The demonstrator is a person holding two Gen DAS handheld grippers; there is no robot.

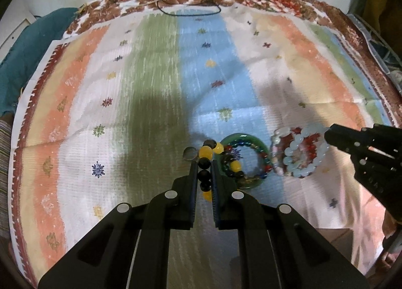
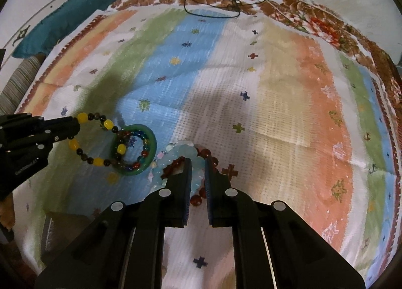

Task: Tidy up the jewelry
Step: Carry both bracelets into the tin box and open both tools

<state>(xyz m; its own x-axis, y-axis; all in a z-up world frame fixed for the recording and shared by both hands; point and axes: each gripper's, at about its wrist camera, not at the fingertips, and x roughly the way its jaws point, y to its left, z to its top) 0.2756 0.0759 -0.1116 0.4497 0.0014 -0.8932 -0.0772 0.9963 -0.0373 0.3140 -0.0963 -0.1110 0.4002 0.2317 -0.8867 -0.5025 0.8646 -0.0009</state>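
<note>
two bracelets are pinched: the yellow-and-dark beaded bracelet (image 1: 205, 174) by the left gripper (image 1: 204, 163), the pale blue beaded bracelet (image 2: 187, 154) by the right gripper (image 2: 198, 160). the green glass bangle (image 2: 137, 149) on the striped cloth (image 2: 263, 103) could be snagged if overlapped strands are lifted.

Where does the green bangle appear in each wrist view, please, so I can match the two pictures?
Left wrist view: green bangle lower centre-right, just right of the left gripper.
Right wrist view: green bangle centre-left.
Shared landmark: black cord at the cloth's far edge.
</note>
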